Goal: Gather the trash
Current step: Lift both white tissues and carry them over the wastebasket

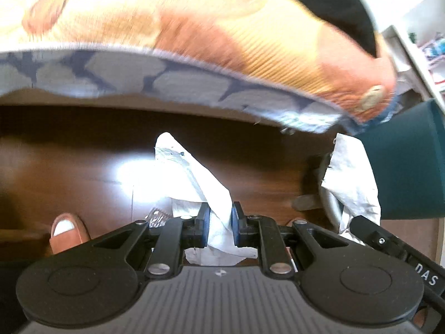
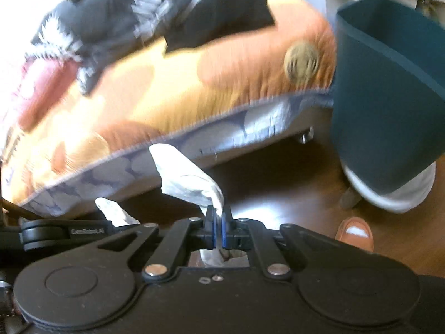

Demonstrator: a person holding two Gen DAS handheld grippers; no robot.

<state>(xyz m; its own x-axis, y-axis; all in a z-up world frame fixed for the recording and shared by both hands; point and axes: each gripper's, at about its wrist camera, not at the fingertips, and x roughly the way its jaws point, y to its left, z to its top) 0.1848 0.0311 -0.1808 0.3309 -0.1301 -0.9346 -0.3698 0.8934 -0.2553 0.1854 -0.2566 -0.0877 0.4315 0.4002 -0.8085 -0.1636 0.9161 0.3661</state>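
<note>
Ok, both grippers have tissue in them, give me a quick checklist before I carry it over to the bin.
1. Left gripper shut on its white tissue: ok.
2. Right gripper shut on its crumpled tissue: ok.
3. Both tissues lifted off the wooden floor: ok, they hang from the pads.
4. Dark teal bin in sight: ok, it stands on the right beside the bed's orange cover.
5. Bin mouth open and free: cannot tell, only its outer wall and rim show.
6. No scraps left on the floor: cannot tell, the grippers hide part of it.
</note>
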